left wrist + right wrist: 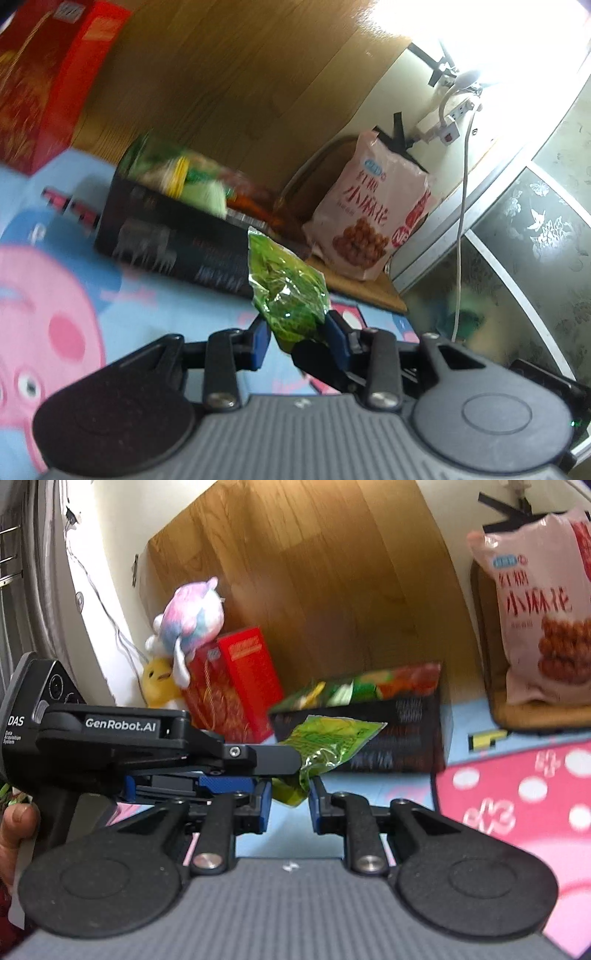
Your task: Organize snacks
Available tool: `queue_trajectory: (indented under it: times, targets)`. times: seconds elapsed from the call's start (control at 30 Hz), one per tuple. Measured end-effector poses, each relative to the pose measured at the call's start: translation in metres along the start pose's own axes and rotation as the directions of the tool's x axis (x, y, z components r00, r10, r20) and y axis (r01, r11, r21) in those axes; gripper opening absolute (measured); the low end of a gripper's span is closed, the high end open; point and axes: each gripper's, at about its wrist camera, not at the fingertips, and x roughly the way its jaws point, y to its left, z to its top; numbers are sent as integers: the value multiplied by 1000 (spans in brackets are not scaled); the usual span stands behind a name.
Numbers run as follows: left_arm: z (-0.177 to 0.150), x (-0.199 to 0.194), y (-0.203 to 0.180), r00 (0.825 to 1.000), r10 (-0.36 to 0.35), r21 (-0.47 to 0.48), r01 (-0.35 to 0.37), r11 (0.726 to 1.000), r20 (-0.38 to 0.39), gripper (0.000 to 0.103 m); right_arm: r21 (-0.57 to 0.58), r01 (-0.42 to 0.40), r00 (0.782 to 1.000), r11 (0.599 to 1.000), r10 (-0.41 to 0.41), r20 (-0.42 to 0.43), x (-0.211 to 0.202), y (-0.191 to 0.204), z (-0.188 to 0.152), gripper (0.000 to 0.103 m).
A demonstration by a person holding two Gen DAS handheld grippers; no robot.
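A small green snack packet [286, 291] is pinched at its lower end between the blue pads of my left gripper [299, 332] and held above the bed. In the right wrist view the same packet [328, 742] hangs from the left gripper's black fingers [273, 760], and its lower corner dips between the open pads of my right gripper [290, 799], which do not press it. A black box [177, 240] filled with mixed snacks lies just beyond the packet; it also shows in the right wrist view [384, 734].
A pink snack bag [373, 210] stands on a wooden stool [365, 291] at right, also seen in the right wrist view [543, 609]. Red boxes [236, 686] and plush toys [188, 624] stand at left. A cartoon blanket [55, 295], wooden headboard [229, 74] and white cable [461, 206] surround them.
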Motion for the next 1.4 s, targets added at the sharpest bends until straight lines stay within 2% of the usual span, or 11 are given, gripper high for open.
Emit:
queue_trajectory:
  times: [0.4, 0.43, 0.5, 0.57, 0.6, 0.8, 0.97, 1.03, 1.1, 1.27, 1.4]
  targets:
    - [66, 56, 6, 999, 31, 49, -33, 998, 39, 34, -22, 37, 998, 999, -36, 50, 50, -36, 49, 24]
    - [69, 61, 8, 998, 48, 52, -50, 997, 42, 38, -29, 46, 998, 999, -45, 47, 58, -39, 52, 24]
    - [72, 72, 13, 994, 100, 68, -103, 992, 47, 41, -64, 73, 997, 995, -71, 37, 72, -42, 54, 28]
    - [71, 75, 14, 989, 131, 85, -136, 987, 63, 41, -91, 127, 991, 988, -124, 40, 79, -43, 53, 37]
    - [70, 73, 14, 988, 138, 97, -145, 985, 74, 41, -91, 138, 990, 986, -134, 48, 78, -44, 51, 37]
    - [52, 58, 10, 977, 181, 134, -195, 972, 112, 41, -69, 143, 987, 987, -137, 88, 49, -44, 35, 37]
    - [29, 33, -2, 971, 198, 151, -218, 964, 135, 41, -29, 128, 989, 991, -126, 81, 22, -38, 18, 39]
    - [16, 27, -5, 965, 227, 164, -248, 955, 134, 41, -11, 132, 989, 991, -131, 71, 15, -35, 8, 41]
    - [2, 24, -8, 955, 267, 187, -288, 939, 127, 42, 7, 143, 988, 990, -143, 55, 10, -34, -1, 41]
    - [-37, 19, -11, 917, 383, 245, -399, 883, 111, 43, 110, 163, 986, 980, -165, 5, -4, -44, -23, 41]
    - [-58, 13, -9, 899, 426, 256, -438, 862, 102, 47, 149, 168, 985, 974, -170, 1, -16, -45, -32, 42]
